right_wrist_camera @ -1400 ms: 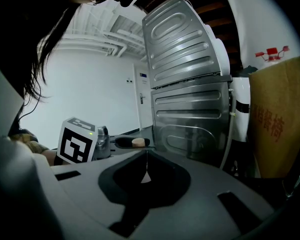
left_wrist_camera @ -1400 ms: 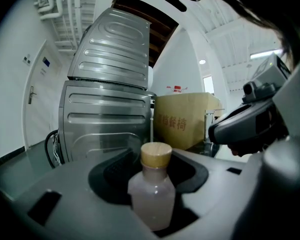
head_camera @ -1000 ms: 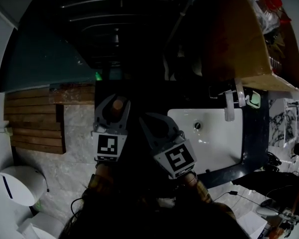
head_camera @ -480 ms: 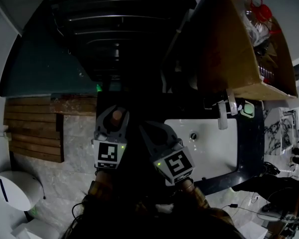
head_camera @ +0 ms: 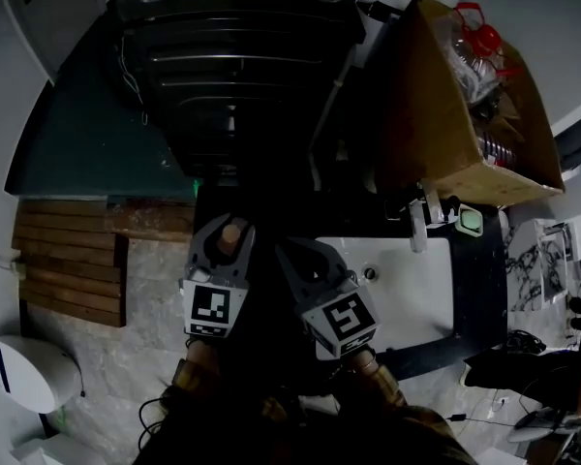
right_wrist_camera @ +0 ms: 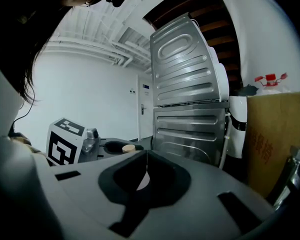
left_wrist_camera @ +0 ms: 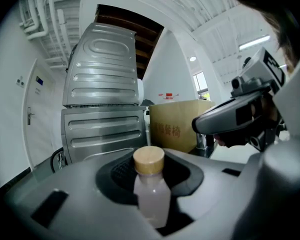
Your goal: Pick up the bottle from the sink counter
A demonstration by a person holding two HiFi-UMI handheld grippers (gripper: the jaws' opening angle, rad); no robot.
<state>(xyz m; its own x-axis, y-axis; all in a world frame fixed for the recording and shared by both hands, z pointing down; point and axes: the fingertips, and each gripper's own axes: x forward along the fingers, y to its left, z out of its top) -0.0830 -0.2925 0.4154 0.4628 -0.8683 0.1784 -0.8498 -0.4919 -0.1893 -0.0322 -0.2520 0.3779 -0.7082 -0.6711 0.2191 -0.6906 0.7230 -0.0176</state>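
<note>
bottle (head_camera: 231, 232) showed only its tan cap in the head view, caught in the left gripper (head_camera: 225, 223), left of the white sink (head_camera: 416, 294). the right gripper (head_camera: 292, 248) sat just beside it.

in the left gripper view the bottle (left_wrist_camera: 151, 196) stood upright, long axis vertical, cap (left_wrist_camera: 149, 160) up, with no label legible. the jaws had just been closing, and the pads pinched its pale body. chinese characters marked the cardboard box (left_wrist_camera: 176, 126) behind.

in the right gripper view the right gripper (right_wrist_camera: 143, 171) had its jaws pressed together, with nothing between them. the left one's marker cube (right_wrist_camera: 65, 141) bore a black square pattern.
</note>
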